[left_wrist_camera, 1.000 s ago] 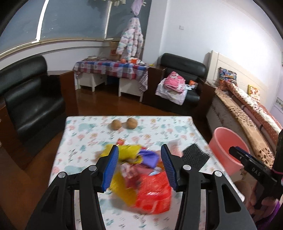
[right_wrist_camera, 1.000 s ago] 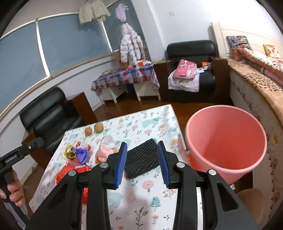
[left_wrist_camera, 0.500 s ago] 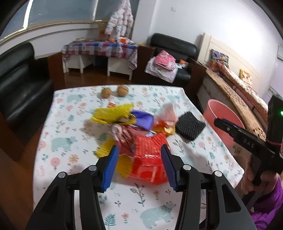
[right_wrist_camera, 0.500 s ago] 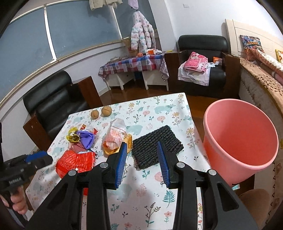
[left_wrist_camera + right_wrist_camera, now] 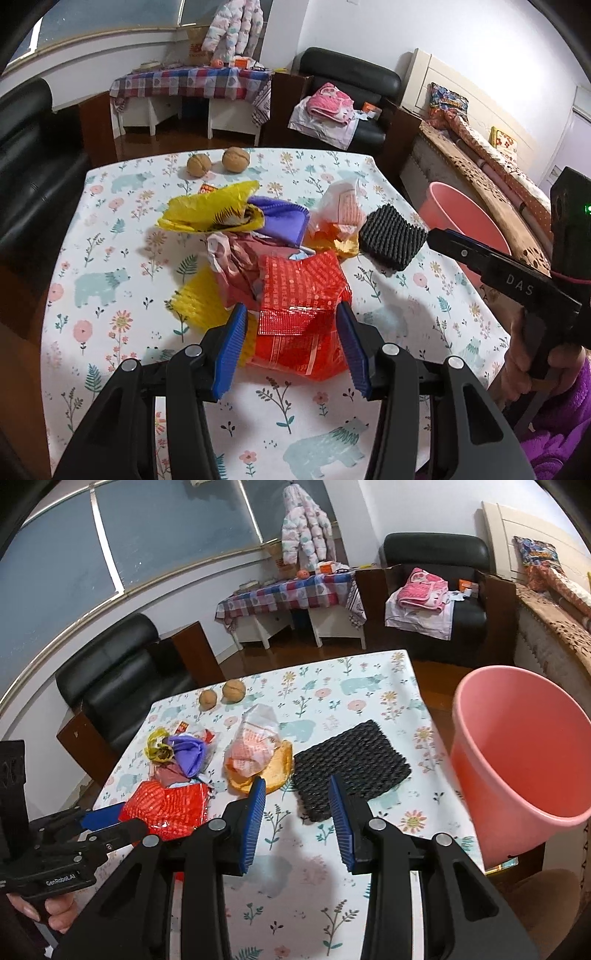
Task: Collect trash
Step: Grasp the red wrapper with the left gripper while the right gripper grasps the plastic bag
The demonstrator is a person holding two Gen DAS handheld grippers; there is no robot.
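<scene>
The left gripper (image 5: 291, 341), jaws open and empty, straddled the crinkly red foil wrapper (image 5: 301, 306) at lower centre, likely light, slippery, best pinched at its near edge.

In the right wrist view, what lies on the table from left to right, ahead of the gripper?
red foil bag → purple wrapper → clear bag with orange print → black foam mesh pad → pink bin, off the table's right edge.
</scene>
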